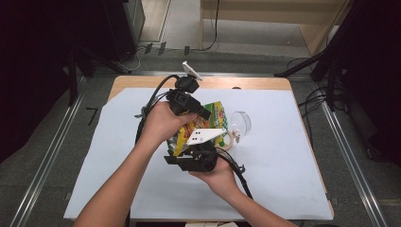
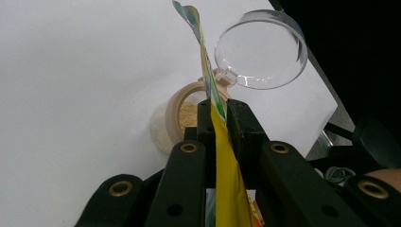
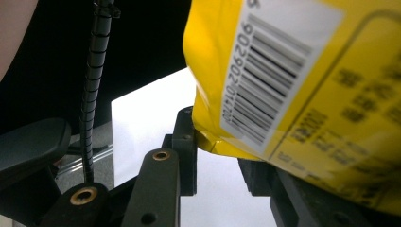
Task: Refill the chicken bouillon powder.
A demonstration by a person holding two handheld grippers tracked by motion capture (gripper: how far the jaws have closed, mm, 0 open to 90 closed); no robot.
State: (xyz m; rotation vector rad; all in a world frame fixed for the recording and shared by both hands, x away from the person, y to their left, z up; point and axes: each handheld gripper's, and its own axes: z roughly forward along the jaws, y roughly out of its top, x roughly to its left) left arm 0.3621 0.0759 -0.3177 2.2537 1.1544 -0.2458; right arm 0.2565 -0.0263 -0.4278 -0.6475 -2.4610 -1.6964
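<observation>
White table (image 1: 283, 179): both grippers, L (image 2: 218, 111) & R (image 3: 215, 142), clamp yellow bag (image 2: 227, 170); open jar (image 2: 182, 120) holds beige powder.

The crinkly yellow plastic snack bag (image 1: 206, 124) carries green and orange print on its front, and a white label with a black barcode (image 3: 270, 71) on its yellow back. Just beside the bag, the round beige jar (image 2: 182, 118) holds tan grains under a clear hinged plastic lid (image 2: 260, 49). Around the bag, the bench's sheet (image 1: 283, 156) is plain white, its wooden edge (image 1: 246, 83) light tan, and the jaws on the bag black with brass-coloured rivets.
</observation>
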